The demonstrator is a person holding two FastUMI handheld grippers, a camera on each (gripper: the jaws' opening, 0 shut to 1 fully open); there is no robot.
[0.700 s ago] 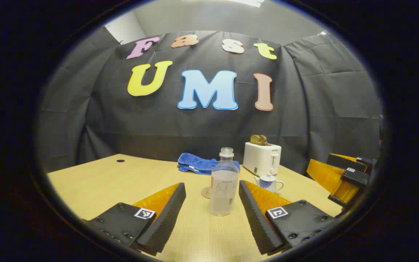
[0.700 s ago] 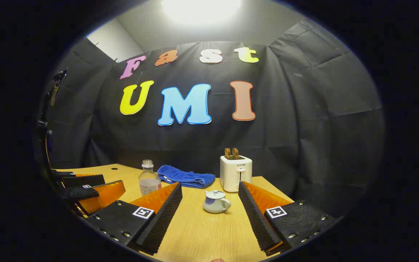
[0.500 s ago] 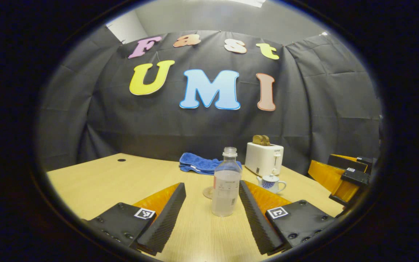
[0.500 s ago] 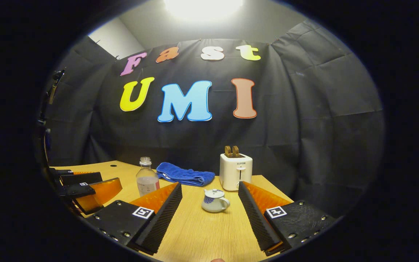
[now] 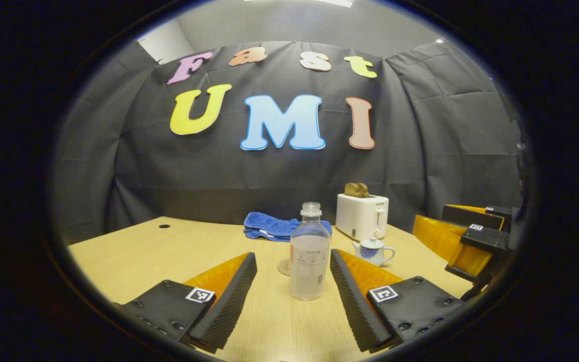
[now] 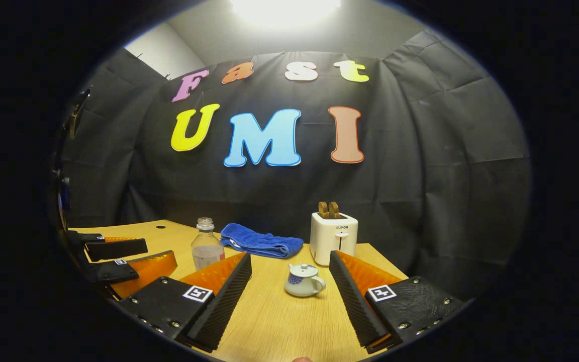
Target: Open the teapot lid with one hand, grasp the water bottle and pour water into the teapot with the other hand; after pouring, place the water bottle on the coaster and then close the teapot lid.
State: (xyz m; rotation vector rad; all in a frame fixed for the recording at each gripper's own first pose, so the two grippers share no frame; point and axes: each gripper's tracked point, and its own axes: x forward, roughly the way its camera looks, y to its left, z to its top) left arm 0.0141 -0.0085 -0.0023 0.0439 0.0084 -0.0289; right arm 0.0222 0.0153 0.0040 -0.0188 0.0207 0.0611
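Approaching was the step in hand: the left gripper (image 5: 292, 274) stood spread wide with the water bottle (image 5: 310, 254) upright between its fingers, untouched, while the right gripper (image 6: 289, 281), equally agape, faced the lidded teapot (image 6: 303, 280), needing to advance and close.

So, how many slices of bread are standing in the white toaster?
2. Both brown bread slices stand upright, side by side, in the top slots of the white toaster at the back of the wooden table.
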